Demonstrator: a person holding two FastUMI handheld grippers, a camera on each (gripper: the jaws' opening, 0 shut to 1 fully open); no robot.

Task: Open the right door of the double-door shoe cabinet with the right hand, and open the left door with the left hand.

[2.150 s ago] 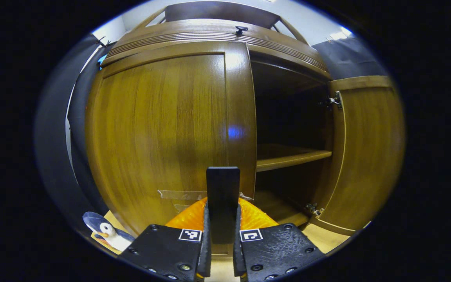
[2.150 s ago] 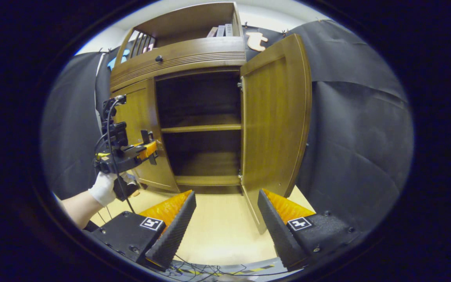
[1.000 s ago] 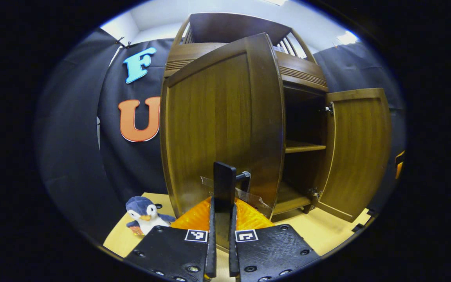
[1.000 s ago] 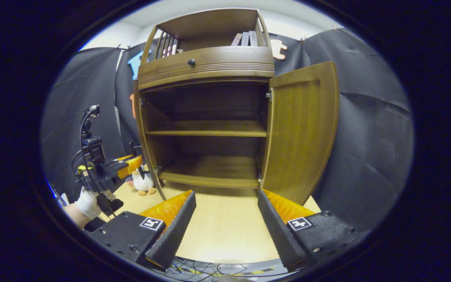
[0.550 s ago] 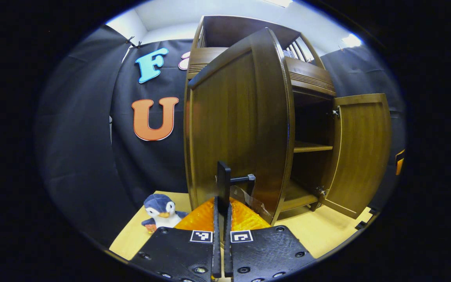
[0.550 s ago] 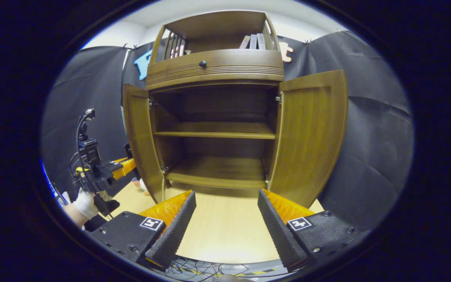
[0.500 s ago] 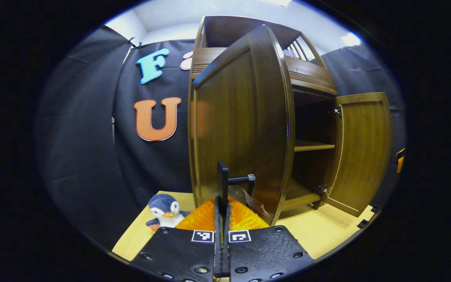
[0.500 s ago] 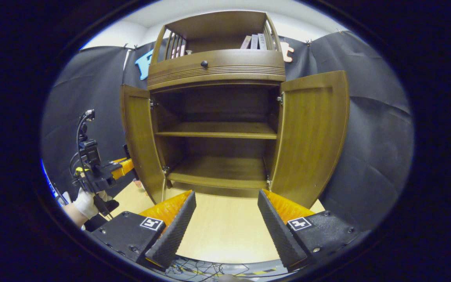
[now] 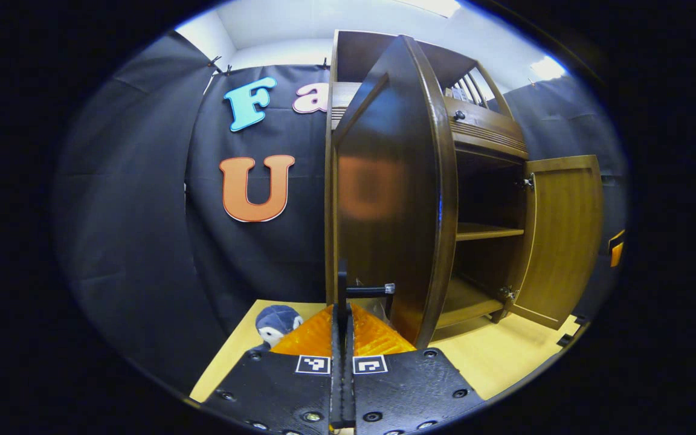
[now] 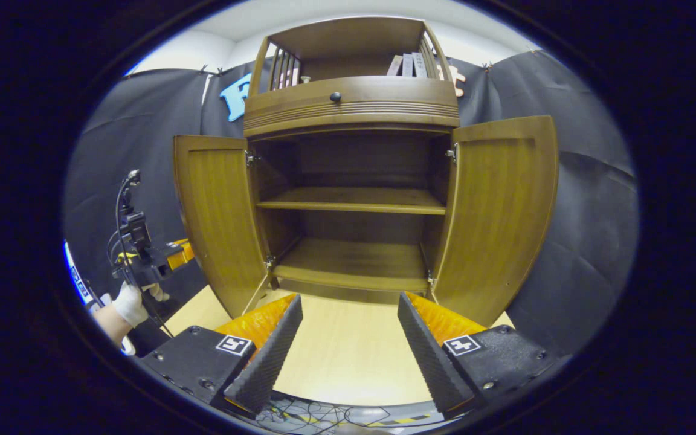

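Wooden left door's handle (image 9: 365, 290) between fingers (image 9: 337, 338)

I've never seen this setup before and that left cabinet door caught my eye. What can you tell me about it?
The left door is a tall panel of glossy brown wood with a raised frame around a flat centre. It stands swung wide open, hinged to the shoe cabinet at its top and bottom corners, baring two shelves. In the left gripper view it shows nearly edge-on, with a dark handle low on its outer face. The left gripper has its jaws shut on that handle's grip plate. A piece of clear tape sits near the handle.
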